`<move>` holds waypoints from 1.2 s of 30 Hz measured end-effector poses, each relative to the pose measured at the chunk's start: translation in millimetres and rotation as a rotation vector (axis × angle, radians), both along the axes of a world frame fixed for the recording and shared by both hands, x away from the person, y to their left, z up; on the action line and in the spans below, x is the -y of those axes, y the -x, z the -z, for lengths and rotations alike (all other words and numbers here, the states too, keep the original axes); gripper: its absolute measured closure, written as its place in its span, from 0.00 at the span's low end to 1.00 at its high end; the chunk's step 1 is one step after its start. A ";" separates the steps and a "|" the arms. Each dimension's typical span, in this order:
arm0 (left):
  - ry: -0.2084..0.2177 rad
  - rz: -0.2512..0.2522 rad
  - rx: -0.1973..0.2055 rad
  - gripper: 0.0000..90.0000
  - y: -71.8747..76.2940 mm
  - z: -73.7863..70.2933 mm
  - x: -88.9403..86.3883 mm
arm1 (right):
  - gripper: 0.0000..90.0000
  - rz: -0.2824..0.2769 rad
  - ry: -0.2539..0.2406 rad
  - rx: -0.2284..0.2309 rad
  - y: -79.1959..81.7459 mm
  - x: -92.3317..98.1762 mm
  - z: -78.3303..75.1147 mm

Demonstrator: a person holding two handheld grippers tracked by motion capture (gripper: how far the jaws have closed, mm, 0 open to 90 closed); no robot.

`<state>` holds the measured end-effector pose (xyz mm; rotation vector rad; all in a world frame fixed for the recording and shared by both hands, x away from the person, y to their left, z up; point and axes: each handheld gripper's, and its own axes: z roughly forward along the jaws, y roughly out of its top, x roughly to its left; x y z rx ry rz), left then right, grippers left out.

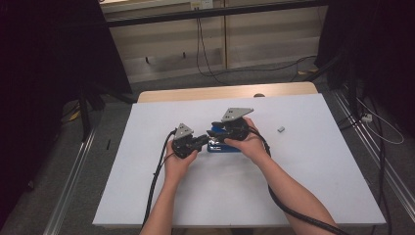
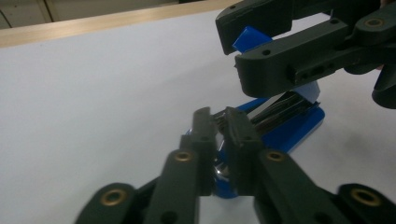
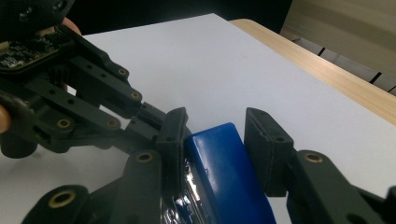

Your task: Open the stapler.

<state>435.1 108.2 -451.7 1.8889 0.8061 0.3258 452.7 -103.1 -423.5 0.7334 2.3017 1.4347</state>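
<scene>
table: your white table (image 1: 293,186) takes up most of the high view;
stapler: blue stapler (image 1: 222,145) sits mid-frame, lid swung up;
right gripper: your right gripper (image 3: 212,135) clamps that lid;
left gripper: your left gripper (image 2: 221,128) is clenched on the stapler's front end

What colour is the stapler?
The stapler is blue with shiny metal inside; the right gripper view shows it best.

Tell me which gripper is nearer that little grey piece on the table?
Right. The right gripper sits at the blue stapler, on the side toward the grey piece; the left gripper is beyond it, farther away.
</scene>
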 end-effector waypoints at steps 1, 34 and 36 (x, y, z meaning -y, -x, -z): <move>-0.019 0.010 -0.008 0.98 -0.3 0.0 2.6 | 0.67 0.001 -0.001 0.000 0.2 0.5 -0.5; -0.012 0.016 0.005 1.00 -7.9 -2.1 19.1 | 0.61 0.082 -0.072 -0.003 23.6 33.9 -9.3; -0.010 0.022 0.017 1.00 -7.9 -6.9 20.8 | 0.71 0.067 -0.076 0.003 30.1 36.4 -6.8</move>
